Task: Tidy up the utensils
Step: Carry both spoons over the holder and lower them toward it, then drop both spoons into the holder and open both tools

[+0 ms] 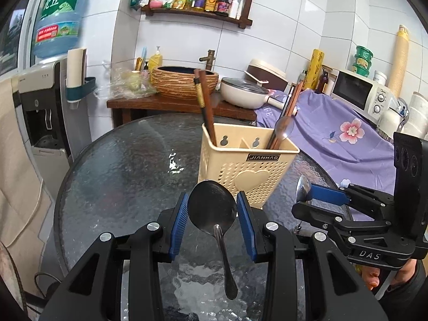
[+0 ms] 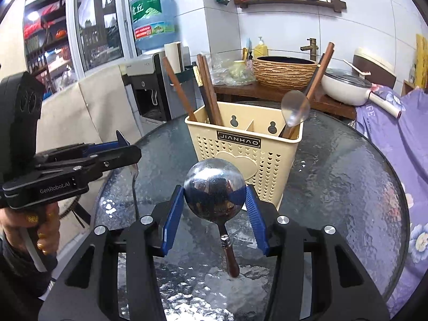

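Two spoons up: my left gripper (image 1: 211, 211) pinches the steel spoon (image 1: 211, 208), right gripper (image 2: 214, 208) the wooden-handled ladle (image 2: 215, 194). Handles trail toward me; caddy (image 2: 240, 144) at worktop (image 2: 347, 187) centre, ahead, right nearer.

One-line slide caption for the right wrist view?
Right gripper clamps a wooden-handled spoon before the cream utensil holder.

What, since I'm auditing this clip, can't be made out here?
- Holder inside, both views: its walls hide the utensils' lower ends.
- Right spoon, left wrist view: the right fingers cover most of it.
- Shelf bottles, both views: labels too small to read.
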The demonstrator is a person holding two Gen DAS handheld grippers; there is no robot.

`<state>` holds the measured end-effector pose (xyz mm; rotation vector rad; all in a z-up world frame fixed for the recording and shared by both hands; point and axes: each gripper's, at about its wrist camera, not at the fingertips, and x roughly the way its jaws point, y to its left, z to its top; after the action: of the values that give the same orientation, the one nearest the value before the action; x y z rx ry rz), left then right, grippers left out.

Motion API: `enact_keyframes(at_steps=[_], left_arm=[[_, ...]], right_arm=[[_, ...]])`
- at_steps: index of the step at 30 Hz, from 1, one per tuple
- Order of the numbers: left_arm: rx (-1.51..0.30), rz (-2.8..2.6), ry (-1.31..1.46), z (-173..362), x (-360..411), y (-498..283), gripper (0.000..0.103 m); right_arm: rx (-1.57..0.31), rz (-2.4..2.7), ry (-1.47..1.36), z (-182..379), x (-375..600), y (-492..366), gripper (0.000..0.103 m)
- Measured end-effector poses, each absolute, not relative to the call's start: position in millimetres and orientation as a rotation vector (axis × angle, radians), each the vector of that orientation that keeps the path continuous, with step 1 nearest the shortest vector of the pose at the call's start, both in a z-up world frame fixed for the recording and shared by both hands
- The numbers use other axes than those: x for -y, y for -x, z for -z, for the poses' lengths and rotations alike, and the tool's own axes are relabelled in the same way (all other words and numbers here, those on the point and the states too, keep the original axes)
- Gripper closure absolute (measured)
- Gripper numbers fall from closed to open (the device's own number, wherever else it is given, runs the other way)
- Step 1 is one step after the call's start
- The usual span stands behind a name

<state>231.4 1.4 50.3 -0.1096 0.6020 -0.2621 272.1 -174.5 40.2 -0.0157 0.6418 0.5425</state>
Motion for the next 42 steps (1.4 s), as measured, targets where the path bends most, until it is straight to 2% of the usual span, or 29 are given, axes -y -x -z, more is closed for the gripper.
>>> enact_keyframes(at_steps=[12,19,26,30,39,42], left_arm=[[-0.540,0.298,0.129,-87,5,-242,0.067],[-0.396,0.293,0.138,-147,11,-253,0.067],[-0.252,0.228,0.164,-178,23,-274,0.067],[-0.215,0.192,0.164,-168,31,-286,0.067],[-0.261,0.147,0.131,-111,43,-308,0.067],[-0.225,0.126,0.090,-102,45,-301,0.067]], right_arm=[[-0.595,-0.599,-0.063,-88,182,-274,0.056],[-0.493,-0.589,-0.065,-153,189,-276,0.056],[-0.378,-0.537,-0.088,-199,191,-291,0.056],[-0.373,-0.490,-0.114,-190,193,-314,0.056],[-0.436,-0.422,-0.134,-131,199,-341,0.055],[-0.442,-0.399,-0.121,-115,198,-341,0.055]])
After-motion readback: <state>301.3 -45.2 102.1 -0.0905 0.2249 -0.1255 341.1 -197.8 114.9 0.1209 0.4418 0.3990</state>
